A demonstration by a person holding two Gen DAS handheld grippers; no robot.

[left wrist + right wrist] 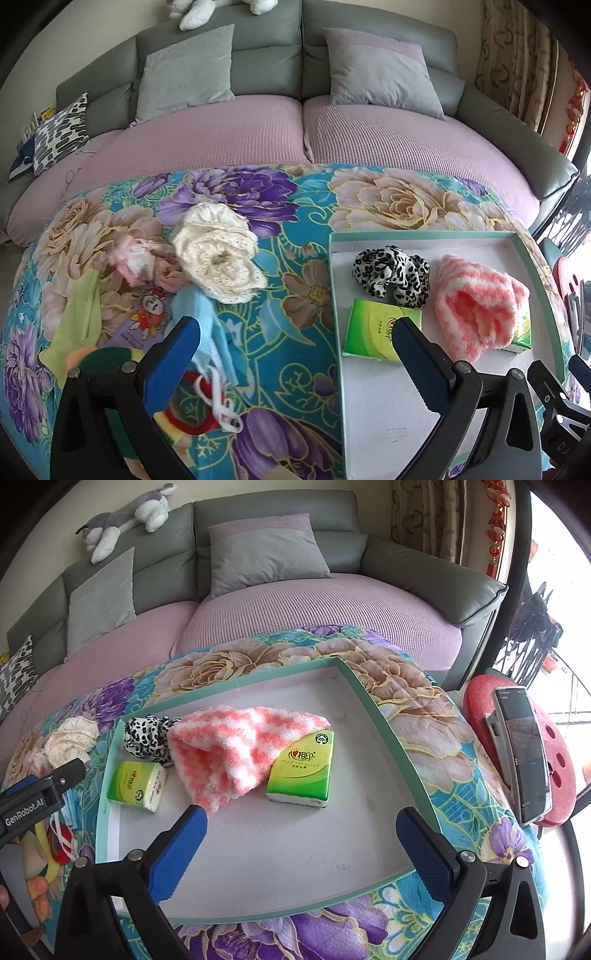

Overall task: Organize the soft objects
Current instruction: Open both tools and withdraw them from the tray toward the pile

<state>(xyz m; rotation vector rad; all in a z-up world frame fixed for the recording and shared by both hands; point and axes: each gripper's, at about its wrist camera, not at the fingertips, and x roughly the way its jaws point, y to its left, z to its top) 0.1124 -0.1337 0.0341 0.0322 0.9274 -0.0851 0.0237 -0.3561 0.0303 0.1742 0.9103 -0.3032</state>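
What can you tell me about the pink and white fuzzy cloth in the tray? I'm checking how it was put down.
The pink and white fuzzy cloth looks like plush fleece, blotched coral and white. It lies crumpled and loosely folded inside the teal-rimmed tray, near its middle. One corner drapes over the top of a green tissue pack; its far left edge meets a leopard-print fabric piece. No gripper touches it.

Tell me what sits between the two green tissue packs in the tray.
In the right wrist view, the pink-and-white fuzzy cloth lies between the left tissue pack and the right tissue pack, draped onto the right one.
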